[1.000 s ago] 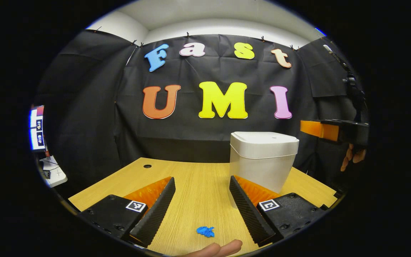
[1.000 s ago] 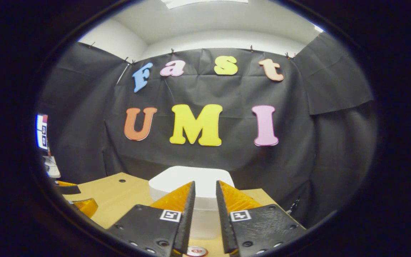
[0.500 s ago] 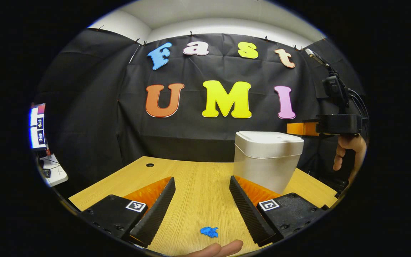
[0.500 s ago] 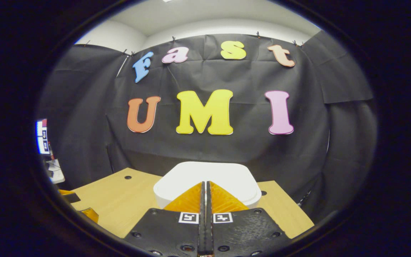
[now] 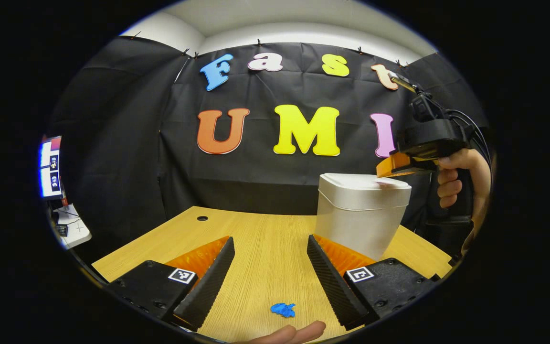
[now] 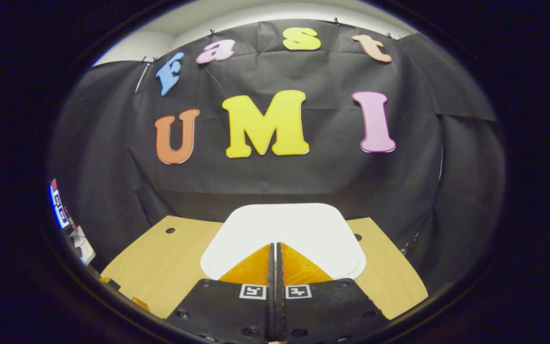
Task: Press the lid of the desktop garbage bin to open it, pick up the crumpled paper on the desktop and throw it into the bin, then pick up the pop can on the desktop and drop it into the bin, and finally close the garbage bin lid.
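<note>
Left gripper view: our left gripper [image 5: 269, 267] hangs wide open and empty over the worktop [image 5: 265, 248]; the bin [image 5: 362, 217] stands right. Right gripper view: our right gripper [image 6: 275, 248], fingers together and empty, meets the lid [image 6: 284, 229]; we press straight down near its front edge.

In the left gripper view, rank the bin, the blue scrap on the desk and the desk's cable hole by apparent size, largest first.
1. white garbage bin, by far the largest.
2. blue scrap.
3. cable hole, which looks smallest.

The scrap lies much nearer the camera than the hole, so their order is unsure.
</note>
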Available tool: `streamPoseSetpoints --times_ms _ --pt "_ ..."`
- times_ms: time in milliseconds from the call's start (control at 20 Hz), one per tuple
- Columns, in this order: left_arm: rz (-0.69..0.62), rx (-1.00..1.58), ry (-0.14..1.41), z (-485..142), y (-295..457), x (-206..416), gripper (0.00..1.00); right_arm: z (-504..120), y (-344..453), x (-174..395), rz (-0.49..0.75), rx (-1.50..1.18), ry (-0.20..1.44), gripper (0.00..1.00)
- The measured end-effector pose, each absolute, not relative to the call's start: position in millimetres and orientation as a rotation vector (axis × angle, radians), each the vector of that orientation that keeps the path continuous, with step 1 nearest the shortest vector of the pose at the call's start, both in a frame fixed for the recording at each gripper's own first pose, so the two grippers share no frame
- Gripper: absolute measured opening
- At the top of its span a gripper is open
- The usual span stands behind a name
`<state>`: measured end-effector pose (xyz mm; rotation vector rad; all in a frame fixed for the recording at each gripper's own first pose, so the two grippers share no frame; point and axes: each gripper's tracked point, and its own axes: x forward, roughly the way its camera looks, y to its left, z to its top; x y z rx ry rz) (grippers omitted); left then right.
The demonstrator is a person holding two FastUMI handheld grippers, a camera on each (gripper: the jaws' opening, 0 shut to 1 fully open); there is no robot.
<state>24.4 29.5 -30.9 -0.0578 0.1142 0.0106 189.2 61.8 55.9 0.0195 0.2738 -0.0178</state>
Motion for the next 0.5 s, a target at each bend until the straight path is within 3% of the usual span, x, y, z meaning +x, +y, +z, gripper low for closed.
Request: streamPoseSetpoints --times_ms 300,500 --pt "0.008 -0.057 0.104 -27.7 33.4 23.8 0.98 41.6 61.3 186.5 0.060 0.044 0.319 0.01" --pt "0.027 -0.062 0.116 -31.1 40.5 25.5 0.98 60.3 55.1 168.7 0.121 0.123 0.181 0.00"
